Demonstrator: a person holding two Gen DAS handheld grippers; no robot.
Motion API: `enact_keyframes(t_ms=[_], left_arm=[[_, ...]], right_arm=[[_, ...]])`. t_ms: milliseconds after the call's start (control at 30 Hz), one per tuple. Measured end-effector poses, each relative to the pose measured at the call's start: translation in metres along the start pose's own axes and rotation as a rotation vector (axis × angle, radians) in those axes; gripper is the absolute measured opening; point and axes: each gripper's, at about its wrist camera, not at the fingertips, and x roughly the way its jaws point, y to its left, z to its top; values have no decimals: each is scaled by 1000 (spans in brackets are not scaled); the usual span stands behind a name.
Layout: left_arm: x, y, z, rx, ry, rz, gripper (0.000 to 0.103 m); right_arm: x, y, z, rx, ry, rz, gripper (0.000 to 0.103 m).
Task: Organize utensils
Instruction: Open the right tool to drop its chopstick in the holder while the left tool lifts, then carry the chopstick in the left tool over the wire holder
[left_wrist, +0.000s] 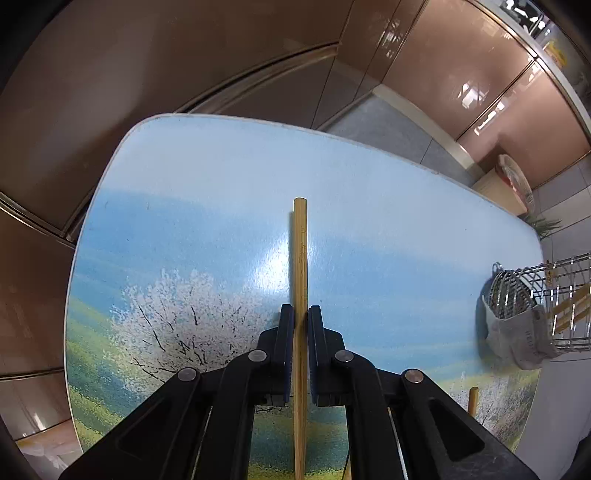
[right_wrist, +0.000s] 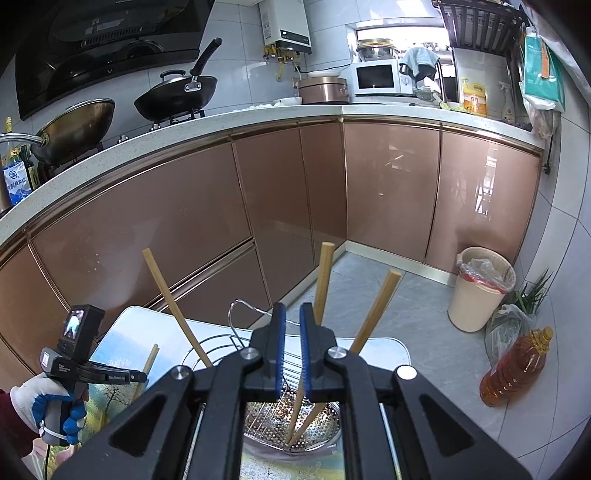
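Chopstick (left_wrist: 300, 258) clamped in left tool (left_wrist: 301, 317) over desk (left_wrist: 221, 177), pickup step; next carry it into wire holder (left_wrist: 554, 306); right tool (right_wrist: 291, 314) clenched, empty.

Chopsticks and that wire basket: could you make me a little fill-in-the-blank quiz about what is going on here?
1. The left tool is shut on a single bamboo ____.
2. Three chopsticks already stand in the wire ____.
3. The table top is printed with a tree in white ____.
4. The right tool holds ____.

Missing words: chopstick; basket; blossom; nothing
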Motion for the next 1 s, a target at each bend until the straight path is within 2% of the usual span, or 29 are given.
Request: enact_keyframes(t_ms=[233, 467, 633, 1000], left_arm=[[-33, 1, -3, -9, -76, -54, 7], [-68, -2, -17, 0, -131, -98, 7], [-116, -17, -28, 43, -226, -139, 7], [-229, -57, -42, 82, -421, -343, 7]], right_arm=[[-11, 0, -4, 24, -21, 14, 8], [-43, 2, -5, 35, -62, 17, 8], [-69, 3, -5, 37, -89, 17, 8], [-119, 1, -11, 30, -126, 9, 8]])
